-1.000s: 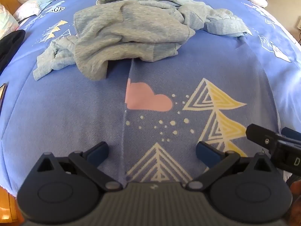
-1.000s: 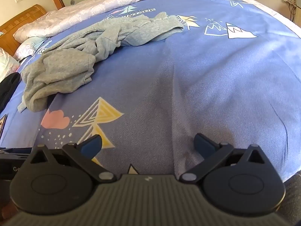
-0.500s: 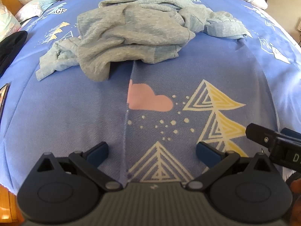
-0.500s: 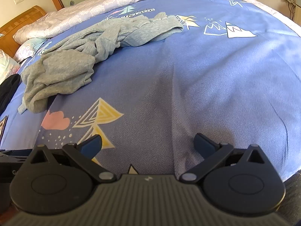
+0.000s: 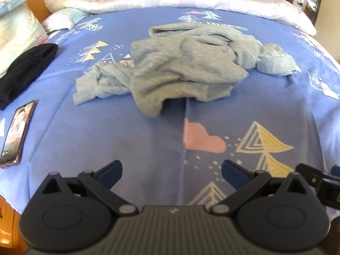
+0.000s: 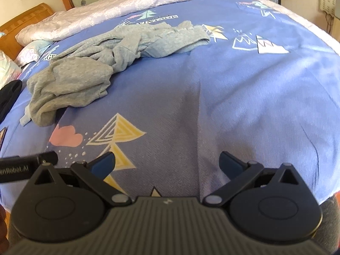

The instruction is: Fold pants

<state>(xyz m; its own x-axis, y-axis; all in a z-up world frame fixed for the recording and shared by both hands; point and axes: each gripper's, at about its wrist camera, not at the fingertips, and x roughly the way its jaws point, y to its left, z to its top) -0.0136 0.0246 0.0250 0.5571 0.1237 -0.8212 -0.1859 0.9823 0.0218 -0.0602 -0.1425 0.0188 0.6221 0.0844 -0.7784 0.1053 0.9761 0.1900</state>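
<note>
With my left gripper (image 5: 171, 171) and right gripper (image 6: 166, 162) both spread wide and empty, I judge I'm starting: the far crumpled grey pants (image 5: 184, 68) need reaching and spreading flat.

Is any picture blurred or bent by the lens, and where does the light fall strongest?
Left wrist view: slight motion blur on the grey pants, strong fisheye curving of the bed, and glare on the white quilt. Right wrist view: sharper, the same curving, brightest on the blue cover's right side.

"nRobot.AI" on left claw (image 6: 25, 167)
</note>
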